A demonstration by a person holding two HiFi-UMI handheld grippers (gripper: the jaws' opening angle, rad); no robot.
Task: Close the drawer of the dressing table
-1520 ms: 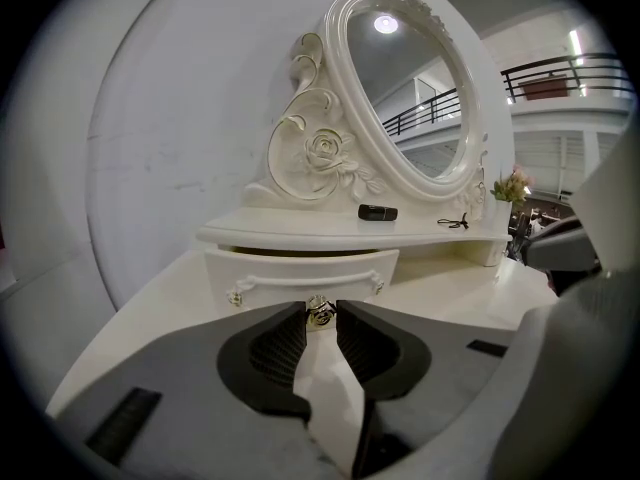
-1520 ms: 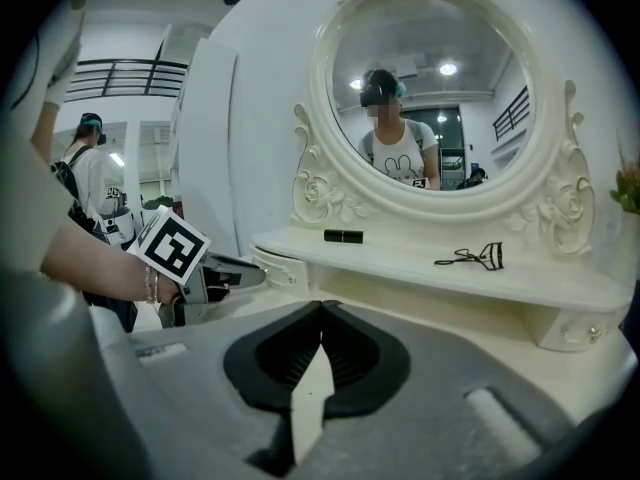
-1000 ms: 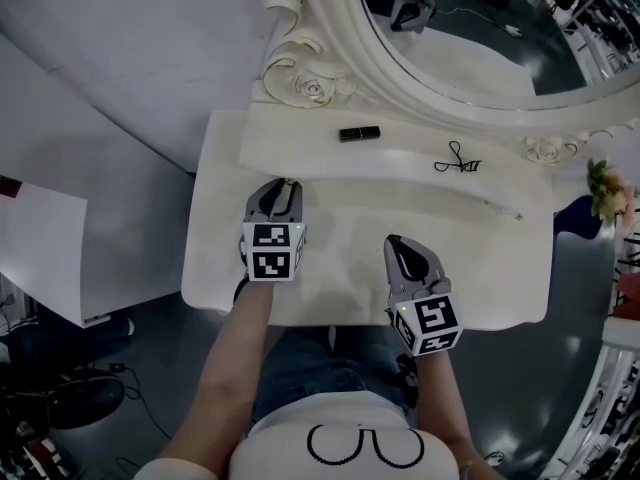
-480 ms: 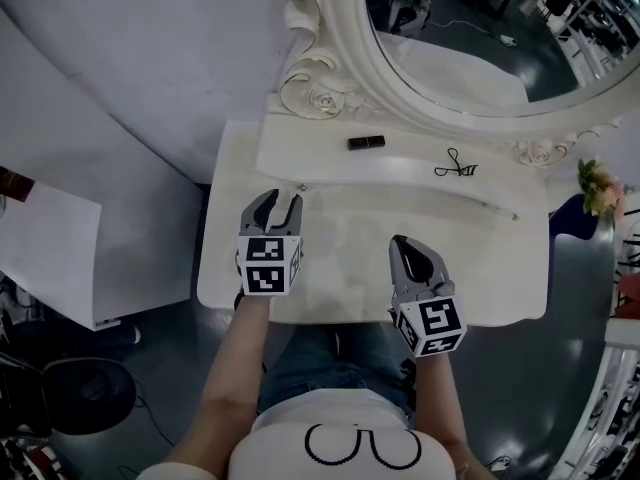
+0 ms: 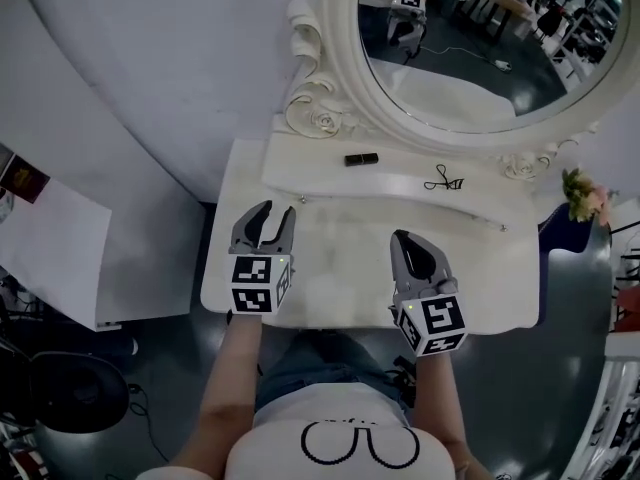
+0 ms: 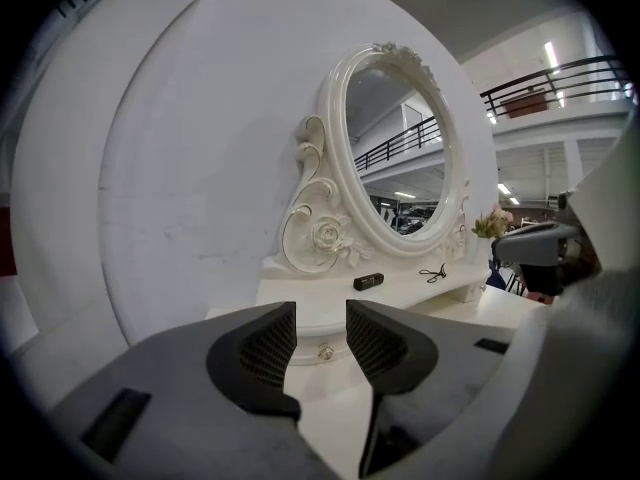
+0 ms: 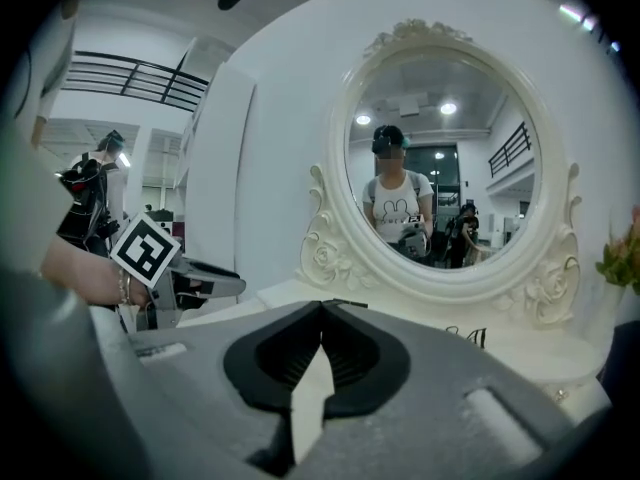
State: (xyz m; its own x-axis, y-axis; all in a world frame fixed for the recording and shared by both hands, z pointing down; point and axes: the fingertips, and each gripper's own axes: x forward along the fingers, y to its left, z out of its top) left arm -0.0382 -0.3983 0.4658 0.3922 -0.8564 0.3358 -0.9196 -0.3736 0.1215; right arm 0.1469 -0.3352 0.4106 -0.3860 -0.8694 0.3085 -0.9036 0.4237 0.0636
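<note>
Both hang above the table [image 5: 345, 273]: left gripper [image 5: 277, 213] jaws apart, empty; right gripper [image 5: 401, 238] jaws together; drawer [image 6: 322, 346] looks shut.

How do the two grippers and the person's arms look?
Both the left gripper and the right gripper are grey, with black ribbed pads on curved jaws. Each carries a white cube printed with black square markers. The forearms have no sleeves.
</note>
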